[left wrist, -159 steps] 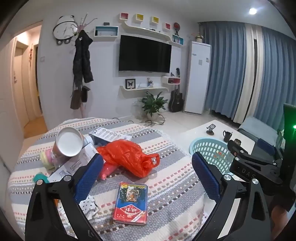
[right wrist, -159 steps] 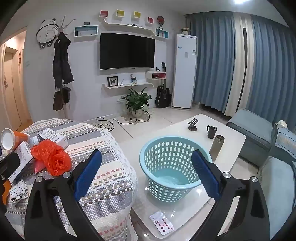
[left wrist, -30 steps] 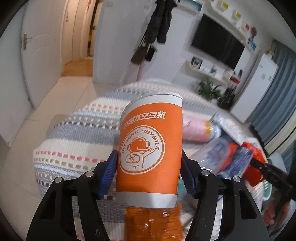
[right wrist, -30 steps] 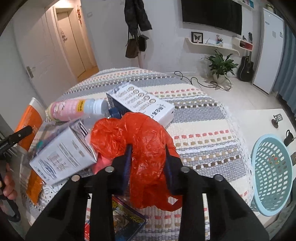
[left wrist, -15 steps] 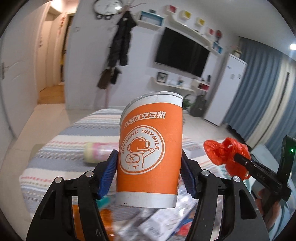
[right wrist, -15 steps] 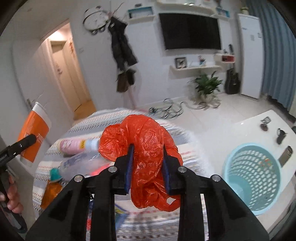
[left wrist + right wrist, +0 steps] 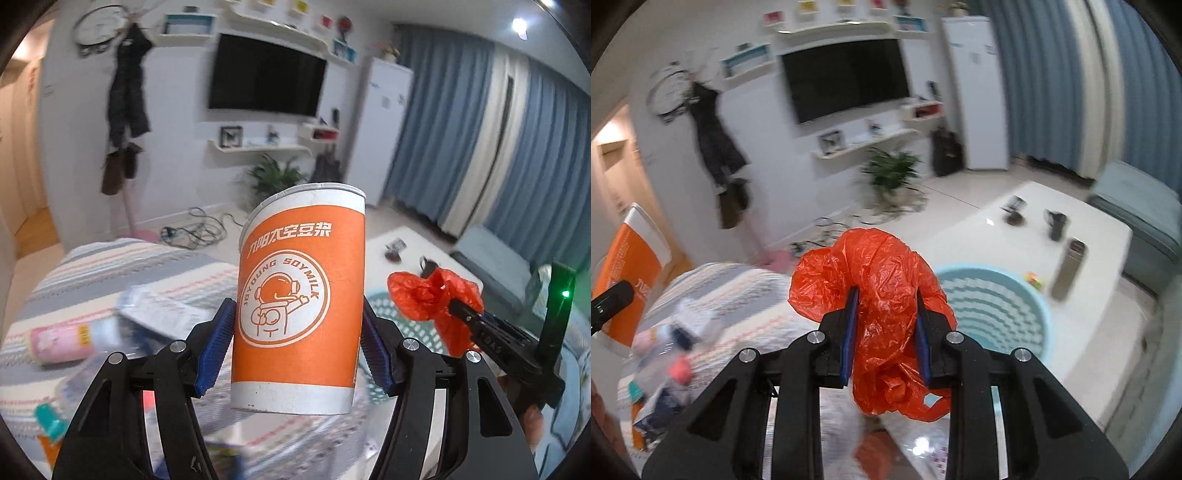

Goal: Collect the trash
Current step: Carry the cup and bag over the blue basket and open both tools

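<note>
An orange and white paper cup [image 7: 301, 306] stands upright between the blue pads of my left gripper [image 7: 298, 345], which is shut on it in mid-air. In the right wrist view the same cup [image 7: 626, 275] shows at the far left. My right gripper [image 7: 885, 321] is shut on a crumpled red plastic bag [image 7: 882, 295], lifted off the striped cloth. That bag [image 7: 432, 295] also shows at the right of the left wrist view. A light blue laundry basket [image 7: 1004, 306] stands on the white table just right of the bag.
A striped cloth-covered table [image 7: 92, 266] carries a pink bottle [image 7: 61, 341], a white box [image 7: 159, 312] and other blurred litter. The white low table [image 7: 1082, 236] holds a grey flask [image 7: 1069, 269], a dark mug [image 7: 1056, 223] and a small stand. A sofa [image 7: 1145, 206] lies at the right.
Both grippers have swung right and a little up with their loads. The view went from the striped table toward the blue basket and white table. The grips have not changed.
</note>
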